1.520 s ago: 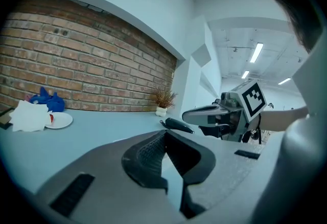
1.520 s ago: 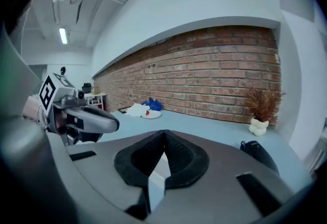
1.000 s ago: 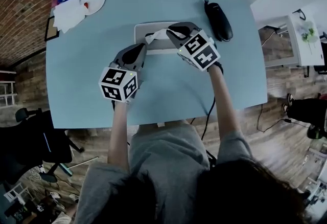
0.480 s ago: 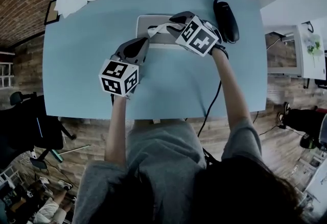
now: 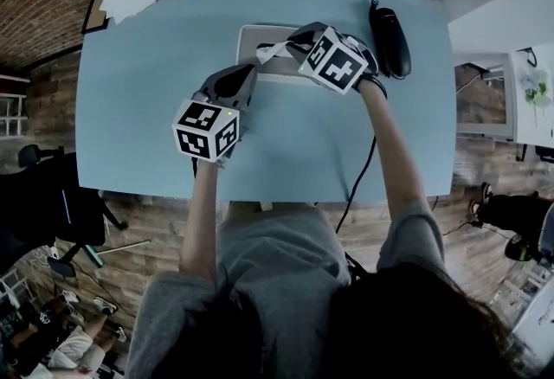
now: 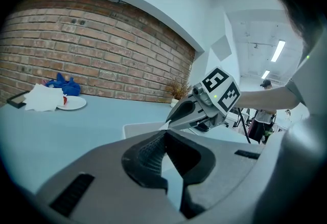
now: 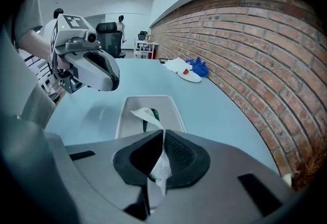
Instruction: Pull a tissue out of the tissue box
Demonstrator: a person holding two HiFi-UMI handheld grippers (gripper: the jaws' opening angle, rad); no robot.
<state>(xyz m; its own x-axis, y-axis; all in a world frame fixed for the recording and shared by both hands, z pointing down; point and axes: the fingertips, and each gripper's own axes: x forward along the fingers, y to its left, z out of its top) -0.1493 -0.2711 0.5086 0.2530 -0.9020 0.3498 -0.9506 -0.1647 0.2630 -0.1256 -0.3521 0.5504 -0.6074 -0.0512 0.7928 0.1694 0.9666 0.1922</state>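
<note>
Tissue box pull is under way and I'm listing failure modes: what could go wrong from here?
1. The right gripper pinches only a narrow, twisted strip of the tissue, so it might tear or slip out.
2. The left gripper is shut beside the tissue box, not visibly pressing on it, so the box could lift or slide with the pull.

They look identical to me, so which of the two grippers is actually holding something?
The right gripper: its jaws pinch a white tissue that runs up from the box. The left gripper is shut on nothing.
</note>
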